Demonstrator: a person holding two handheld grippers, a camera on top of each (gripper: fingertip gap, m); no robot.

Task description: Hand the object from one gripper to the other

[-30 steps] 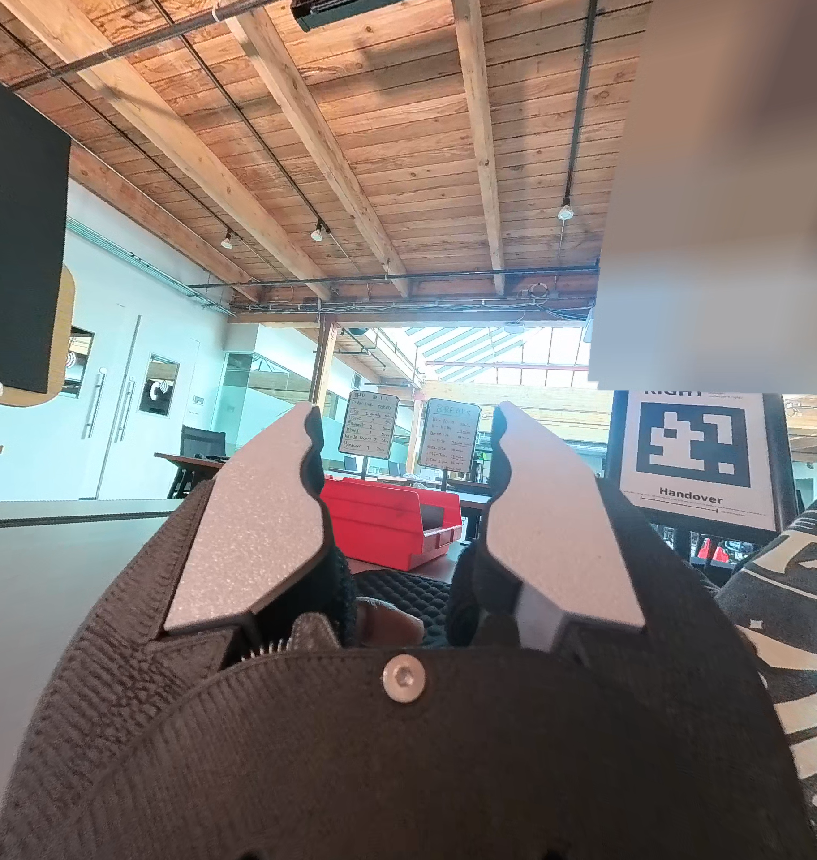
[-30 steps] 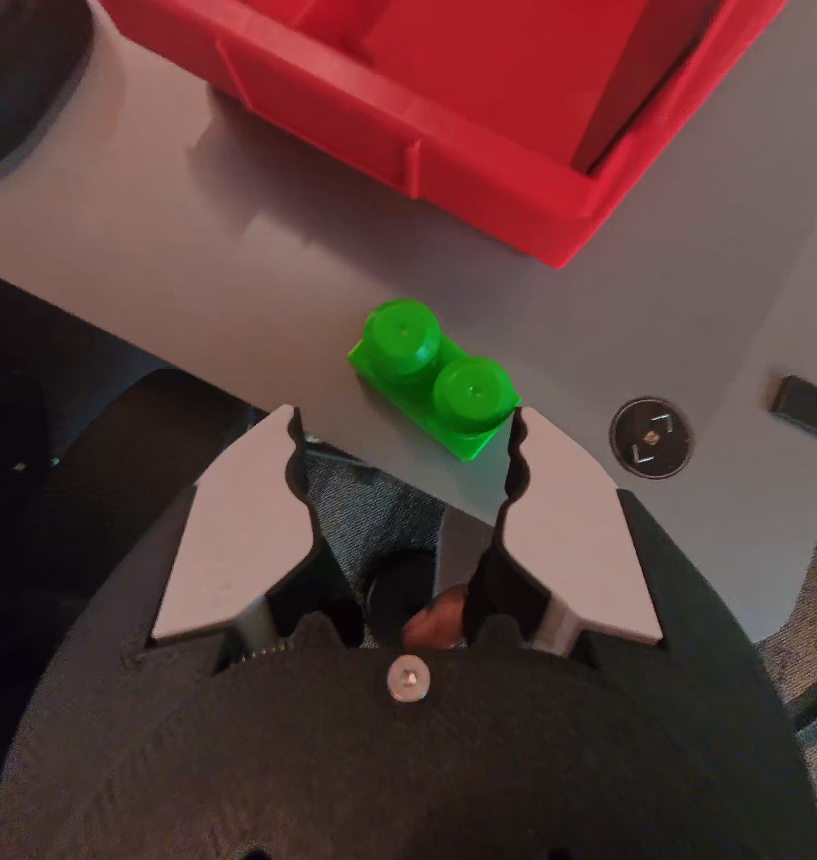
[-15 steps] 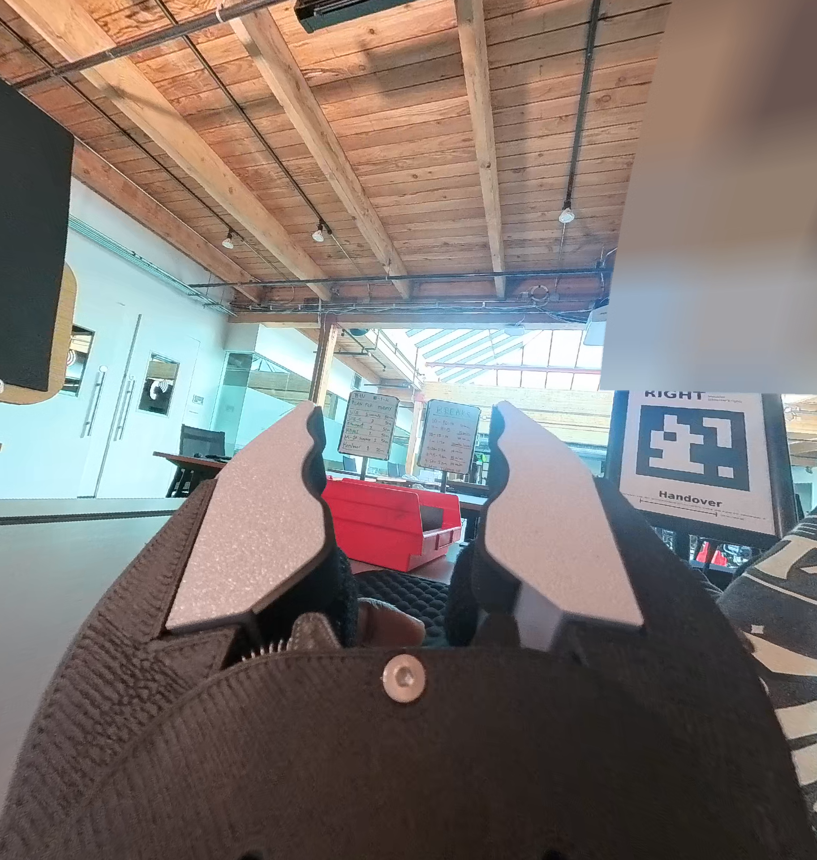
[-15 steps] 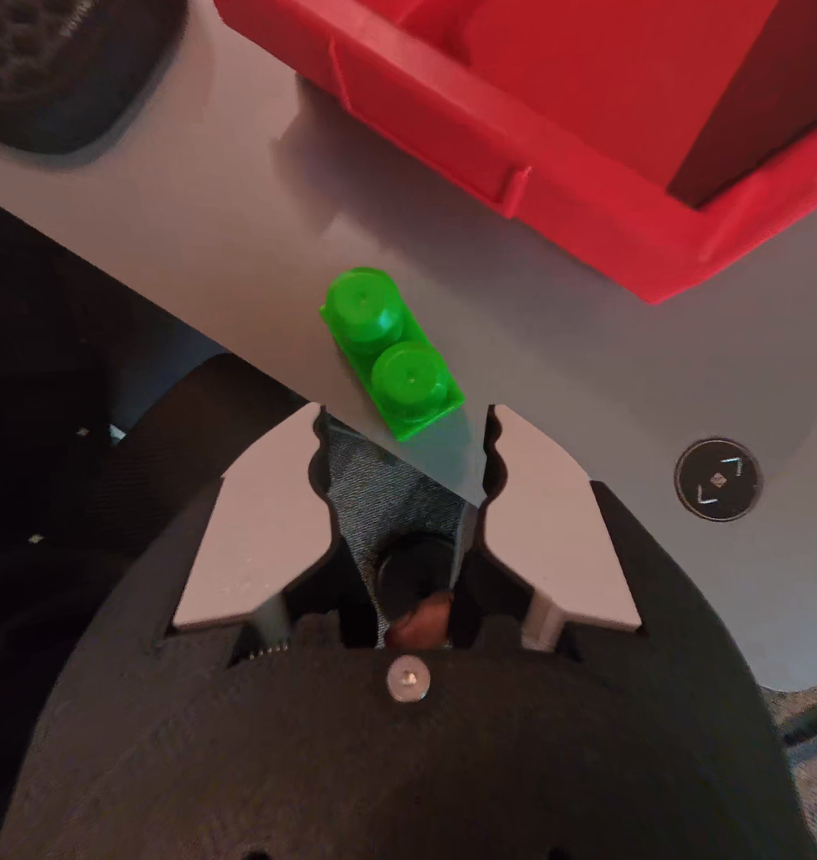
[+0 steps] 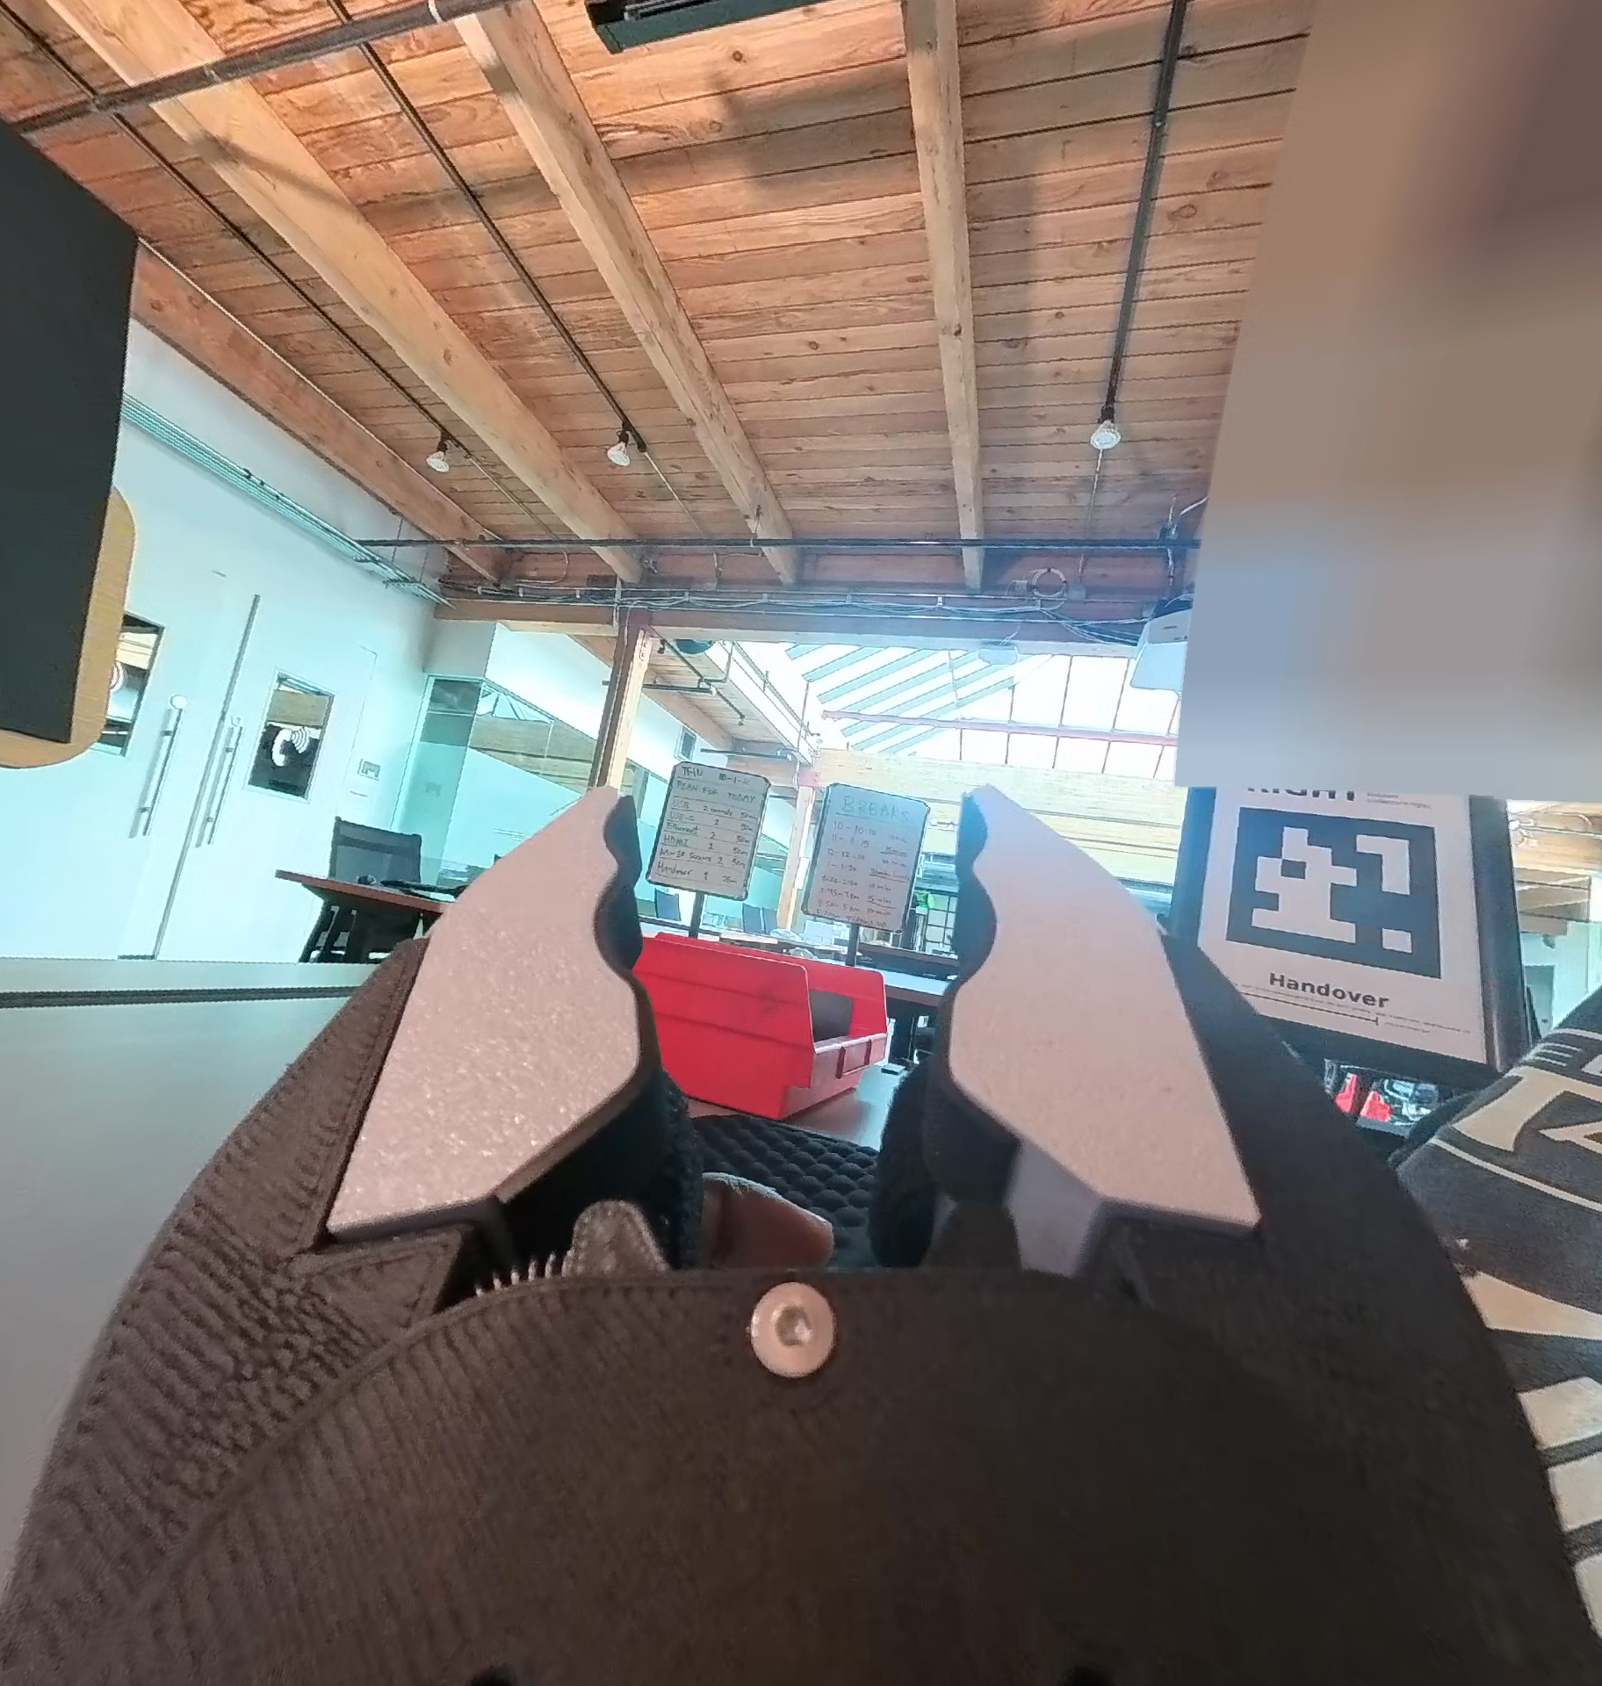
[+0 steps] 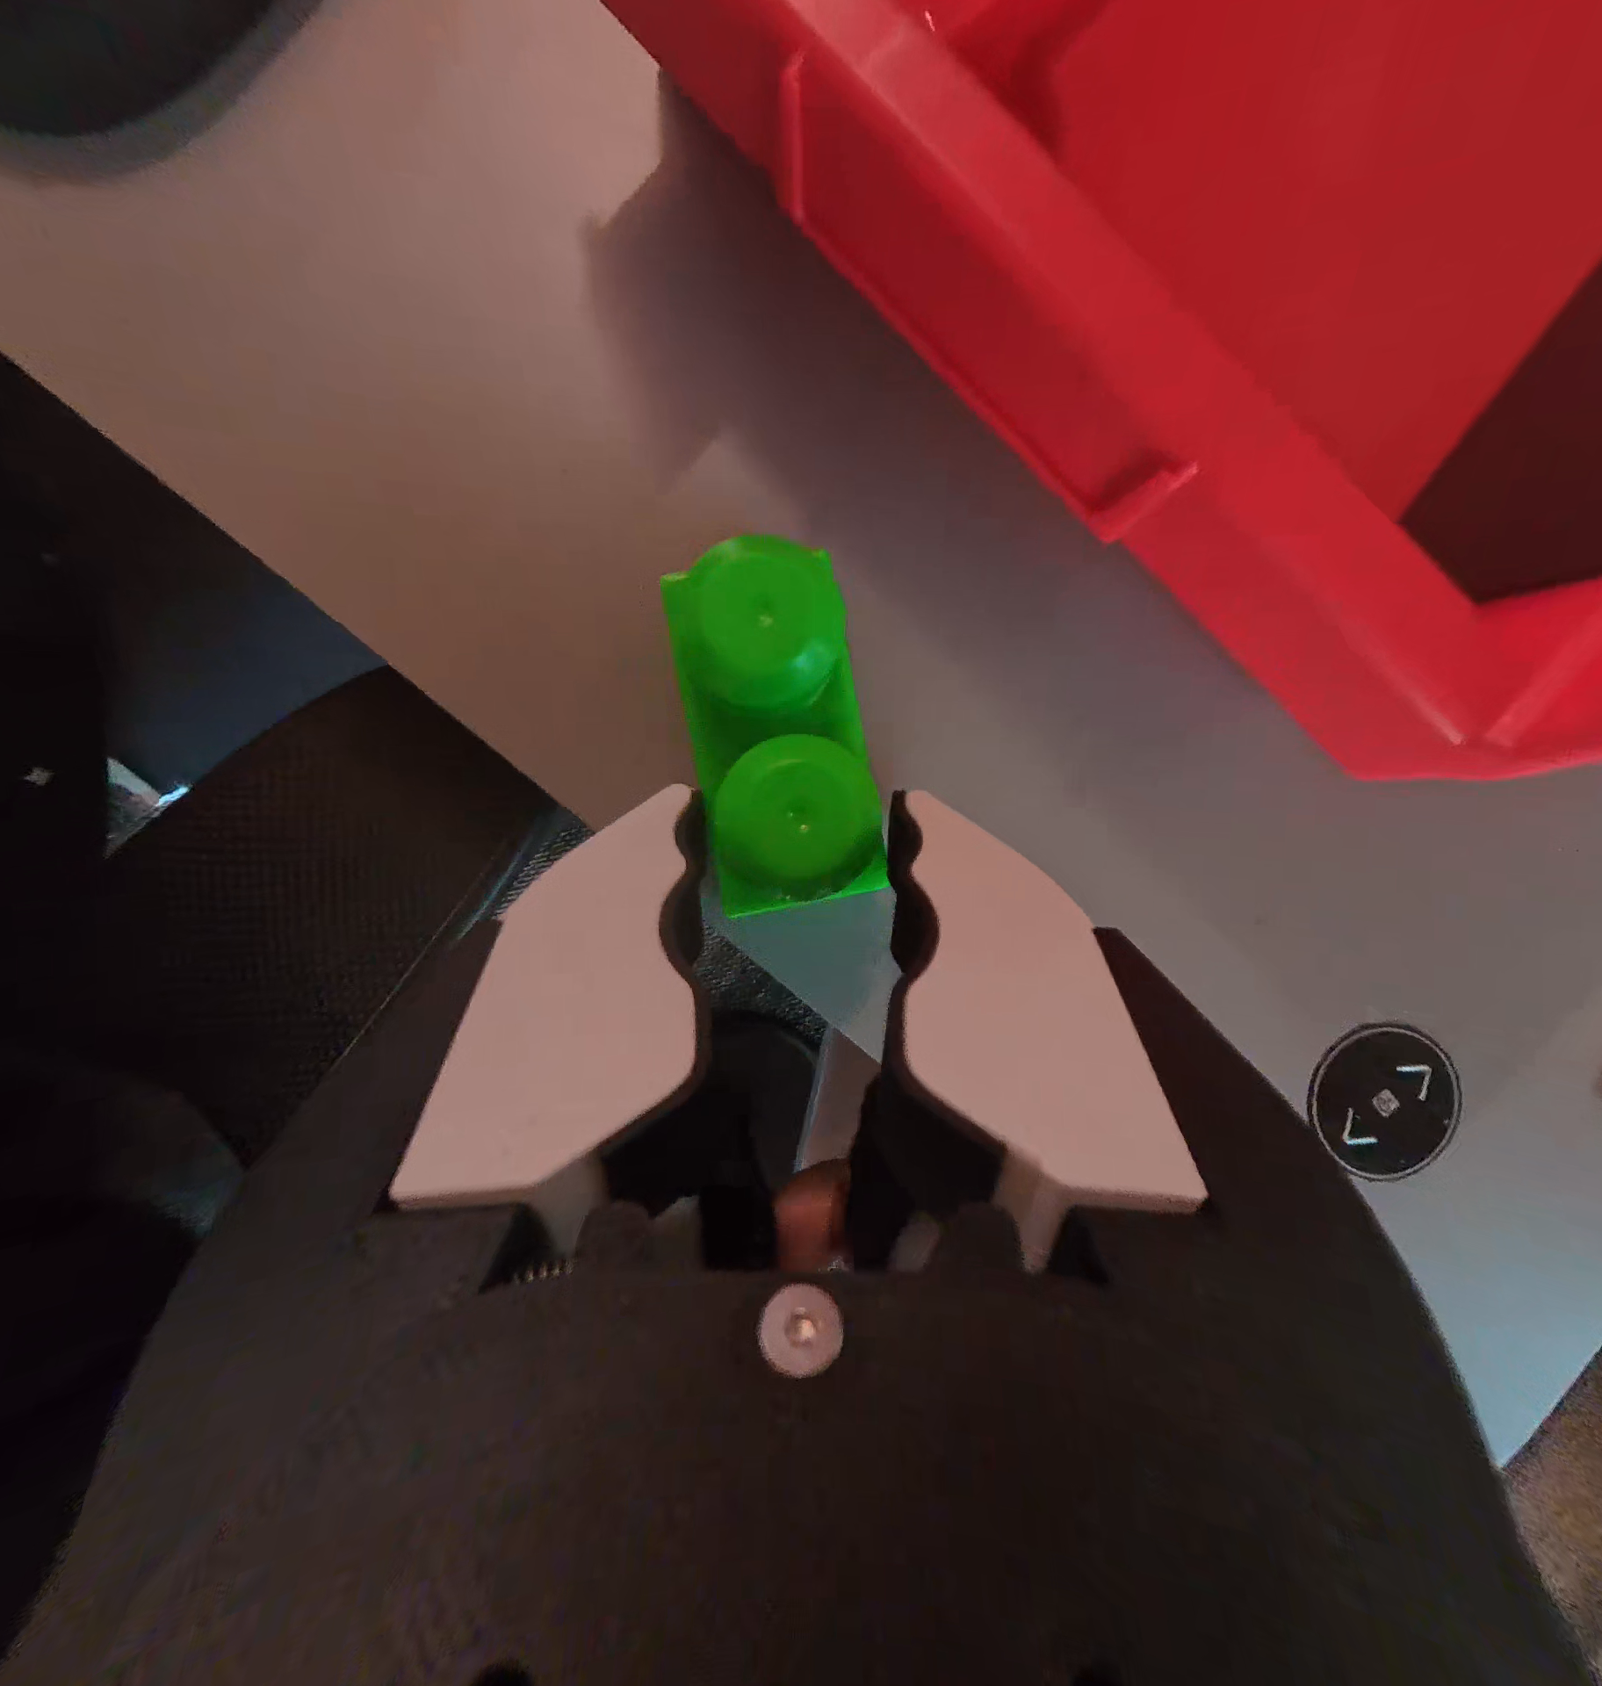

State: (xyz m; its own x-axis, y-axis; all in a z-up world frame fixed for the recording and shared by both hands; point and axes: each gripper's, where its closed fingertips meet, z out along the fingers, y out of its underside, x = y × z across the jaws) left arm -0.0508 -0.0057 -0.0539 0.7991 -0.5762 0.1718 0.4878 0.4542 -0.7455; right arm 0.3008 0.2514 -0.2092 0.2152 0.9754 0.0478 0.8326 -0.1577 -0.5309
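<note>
Right hand-held gripper (image 6: pixel 793 807), jaws parted, straddles the near end of the green brick (image 6: pixel 774 730) on the desk (image 6: pixel 414 383); left hand-held gripper (image 5: pixel 797 812) released, empty. Grasp and handover remain.

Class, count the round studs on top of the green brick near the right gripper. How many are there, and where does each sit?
2. One stud sits between the right gripper fingertips; the other stud is at the green brick far end. None appear hidden.

Left level, right downward; red bin (image 5: pixel 761 1031) shared
</note>
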